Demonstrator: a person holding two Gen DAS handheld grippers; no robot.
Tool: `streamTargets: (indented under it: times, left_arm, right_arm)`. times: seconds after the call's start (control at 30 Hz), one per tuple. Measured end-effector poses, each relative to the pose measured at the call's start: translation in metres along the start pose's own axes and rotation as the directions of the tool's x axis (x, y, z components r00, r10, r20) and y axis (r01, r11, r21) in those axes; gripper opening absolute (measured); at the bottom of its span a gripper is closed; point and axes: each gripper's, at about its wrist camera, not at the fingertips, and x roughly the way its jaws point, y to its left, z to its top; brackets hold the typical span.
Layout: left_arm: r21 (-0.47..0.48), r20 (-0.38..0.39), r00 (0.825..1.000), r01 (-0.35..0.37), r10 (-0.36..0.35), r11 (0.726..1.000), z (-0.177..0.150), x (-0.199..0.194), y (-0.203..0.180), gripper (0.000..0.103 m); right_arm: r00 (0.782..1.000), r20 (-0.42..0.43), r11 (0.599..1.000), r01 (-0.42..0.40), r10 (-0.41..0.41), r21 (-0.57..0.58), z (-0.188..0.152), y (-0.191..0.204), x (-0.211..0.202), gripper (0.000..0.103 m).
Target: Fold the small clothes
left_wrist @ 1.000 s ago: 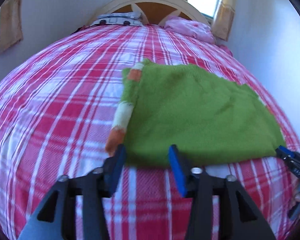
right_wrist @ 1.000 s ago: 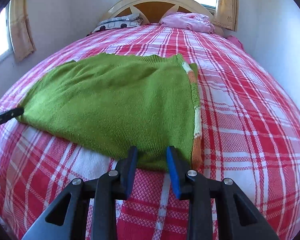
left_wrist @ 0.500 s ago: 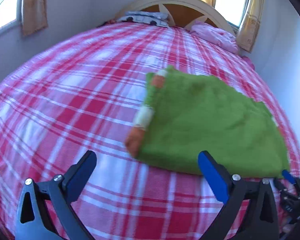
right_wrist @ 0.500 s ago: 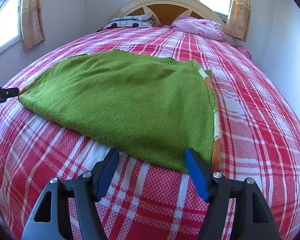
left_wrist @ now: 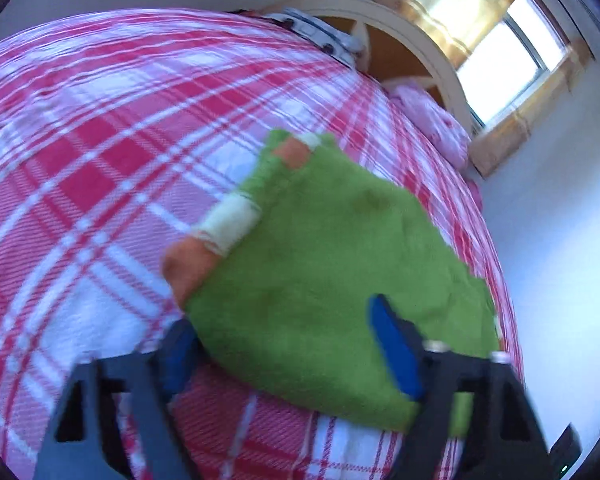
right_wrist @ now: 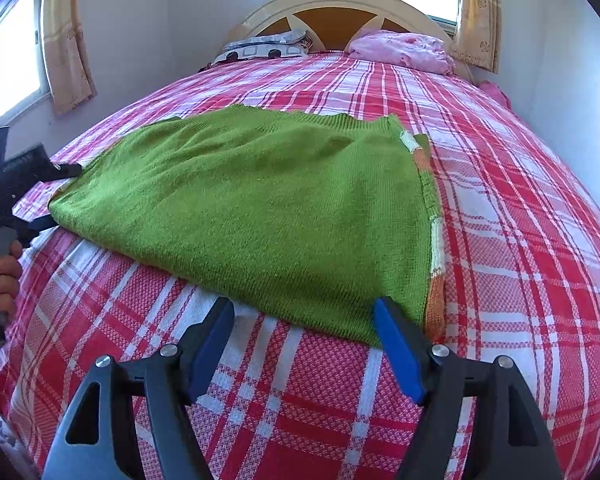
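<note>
The green knit sweater [right_wrist: 260, 208] lay flat on the plaid bed [right_wrist: 520, 240], the left gripper [left_wrist: 288, 344] closing its fingers over the near hem while the right gripper [right_wrist: 304, 344] spread wider just short of it, so the next fold likely needed both pinching that hem.

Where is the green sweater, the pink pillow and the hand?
green sweater [right_wrist: 260, 208]: right wrist view, middle of its knitted front.
pink pillow [right_wrist: 400, 46]: right wrist view, its crumpled top by the headboard.
hand [right_wrist: 4, 280]: right wrist view, knuckles wrapped round the left gripper's handle.
</note>
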Motion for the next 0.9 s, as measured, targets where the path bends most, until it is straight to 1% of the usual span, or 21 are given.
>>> streamTargets:
  times: [0.03,0.1,0.17,0.2,0.23,0.3,0.37,0.4,0.47,0.53,0.6,0.67,0.73,0.8,0.9]
  left_arm:
    - [0.001,0.002,1.0,0.0,0.0,1.0,0.0,0.003,0.0,0.053]
    - [-0.027,0.011,1.0,0.002,-0.002,1.0,0.006,0.007,0.007,0.041]
    - [-0.057,0.004,1.0,0.03,-0.029,0.998,0.012,0.012,0.016,0.04]
    - [-0.057,0.003,0.999,0.036,-0.035,0.998,0.013,0.012,0.018,0.041]
    - [-0.049,0.004,0.999,0.037,-0.037,0.998,0.012,0.011,0.018,0.044]
    - [0.0,0.025,0.999,0.038,-0.038,0.999,0.008,0.011,0.016,0.045]
    - [0.021,0.056,0.997,0.043,-0.044,0.999,0.003,0.01,0.016,0.045]
    - [0.018,0.067,0.997,0.043,-0.044,0.999,0.002,0.01,0.016,0.045]
    - [0.017,0.071,0.996,0.043,-0.044,0.999,0.003,0.01,0.016,0.045]
    - [0.007,0.078,0.995,0.062,-0.062,0.998,0.004,0.01,0.019,0.044]
    - [-0.005,0.09,0.993,0.077,-0.076,0.997,0.003,0.009,0.024,0.035]
    - [-0.032,0.095,0.99,0.111,-0.107,0.993,0.004,0.009,0.031,0.027]
    - [-0.046,0.098,0.986,0.142,-0.137,0.989,0.004,0.009,0.034,0.024]
    - [-0.046,0.106,0.983,0.156,-0.151,0.987,0.003,0.008,0.035,0.024]
    - [-0.047,0.112,0.981,0.164,-0.158,0.985,0.002,0.007,0.035,0.024]
  right_arm:
    - [1.0,0.0,1.0,-0.004,0.004,0.002,0.0,-0.001,0.001,0.076]
    - [1.0,0.001,1.0,0.0,0.0,-0.001,0.001,0.0,0.001,0.076]
    - [1.0,0.003,1.0,0.008,-0.008,-0.009,0.001,0.002,0.001,0.076]
    - [1.0,0.003,1.0,0.01,-0.01,-0.012,0.002,0.003,0.0,0.076]
    - [1.0,0.006,1.0,0.01,-0.01,-0.012,0.003,0.003,-0.001,0.076]
    - [0.999,0.043,0.999,-0.006,0.004,0.041,0.012,0.002,-0.01,0.076]
    - [0.994,0.09,0.99,-0.066,0.055,0.125,0.032,0.003,-0.019,0.076]
    - [0.989,0.118,0.984,-0.109,0.093,0.142,0.046,0.008,-0.021,0.076]
    - [0.977,0.149,0.976,-0.172,0.152,0.13,0.078,0.026,-0.018,0.076]
    - [0.967,0.15,0.97,-0.221,0.204,0.105,0.109,0.049,-0.005,0.076]
    - [0.958,0.12,0.96,-0.269,0.259,0.08,0.141,0.078,0.019,0.076]
    - [0.955,0.073,0.956,-0.291,0.287,0.045,0.164,0.107,0.045,0.076]
    - [0.949,0.0,0.949,-0.315,0.315,-0.002,0.186,0.14,0.077,0.076]
    - [0.931,-0.08,0.933,-0.359,0.356,-0.029,0.202,0.175,0.109,0.076]
    - [0.92,-0.178,0.928,-0.366,0.349,-0.073,0.216,0.216,0.149,0.076]
